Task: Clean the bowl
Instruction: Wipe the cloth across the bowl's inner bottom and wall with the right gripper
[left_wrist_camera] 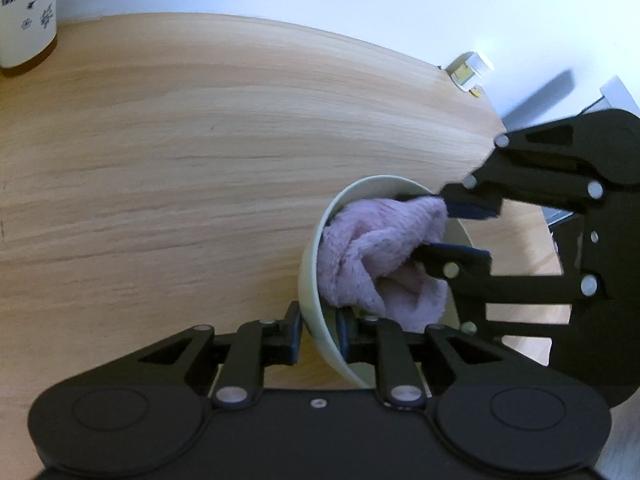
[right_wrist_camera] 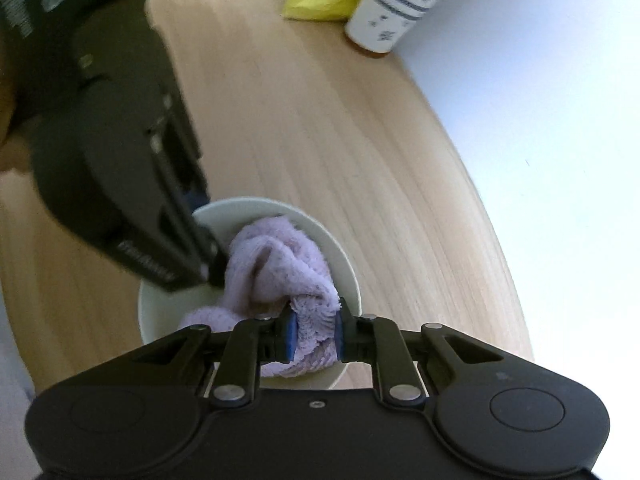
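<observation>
Pale green bowl (left_wrist_camera: 316, 280) sits tilted on the wooden bench (left_wrist_camera: 180, 160), left gripper (left_wrist_camera: 320, 334) clamped on its rim. Right gripper (right_wrist_camera: 314, 334) jaws pinch a lilac cloth (right_wrist_camera: 280, 268) inside it.

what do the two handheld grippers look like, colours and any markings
Both are matte black plastic. The left gripper and right gripper each have two round housings, angular linkage arms with triangular cut-outs, silver pivot pins and blue finger pads. In the right wrist view, the left gripper's body carries white lettering, too blurred to read. No cables or sleeves show.
</observation>
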{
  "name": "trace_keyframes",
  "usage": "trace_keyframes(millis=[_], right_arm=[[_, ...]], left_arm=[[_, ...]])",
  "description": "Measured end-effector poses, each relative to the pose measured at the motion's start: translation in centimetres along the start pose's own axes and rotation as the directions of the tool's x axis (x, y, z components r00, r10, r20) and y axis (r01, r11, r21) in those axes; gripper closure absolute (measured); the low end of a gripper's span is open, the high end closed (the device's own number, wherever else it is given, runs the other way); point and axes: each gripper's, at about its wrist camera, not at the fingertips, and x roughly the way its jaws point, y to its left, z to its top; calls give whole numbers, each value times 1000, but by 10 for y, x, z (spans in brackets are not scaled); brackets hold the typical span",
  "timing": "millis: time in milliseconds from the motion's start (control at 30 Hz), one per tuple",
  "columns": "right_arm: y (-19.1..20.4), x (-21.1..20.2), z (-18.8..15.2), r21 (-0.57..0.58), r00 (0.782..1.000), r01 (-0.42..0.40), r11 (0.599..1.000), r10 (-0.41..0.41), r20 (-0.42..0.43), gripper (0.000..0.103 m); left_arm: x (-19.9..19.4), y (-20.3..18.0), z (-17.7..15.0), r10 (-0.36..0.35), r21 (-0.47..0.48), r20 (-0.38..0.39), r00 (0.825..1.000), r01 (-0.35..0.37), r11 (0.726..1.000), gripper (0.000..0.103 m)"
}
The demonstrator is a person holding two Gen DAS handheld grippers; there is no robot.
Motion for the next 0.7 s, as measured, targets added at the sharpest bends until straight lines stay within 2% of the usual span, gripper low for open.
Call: trace_keyframes(millis=[67,167,233,300,400,533,700], right_arm=[[-7,1,-2,66,1000,-24,998,23,20,83],[0,24,2,118,997,-62,991,56,51,84],[7,38,1,134,995,-87,987,78,69,84],[7,36,-12,133,993,-105,985,96,73,84],[25,52,-7,64,994,-102,993,99,53,84],[24,38,-18,-9,994,-102,995,103,31,84],[24,47,-6,-56,988,-152,987,152,9,84]], left_arm=[[0,0,1,4,-1,0,1000,-4,1000,87],[-2,3,1,5,-11,4,1000,-5,1000,87],[-2,3,1,1,-17,7,1000,-1,1000,87],[-1,3,1,-2,-20,10,1000,2,1000,87],[1,1,3,0,-26,11,1000,0,1000,87],[2,1,4,1,-40,11,1000,0,999,87],[3,2,5,9,-95,19,1000,-8,995,89]])
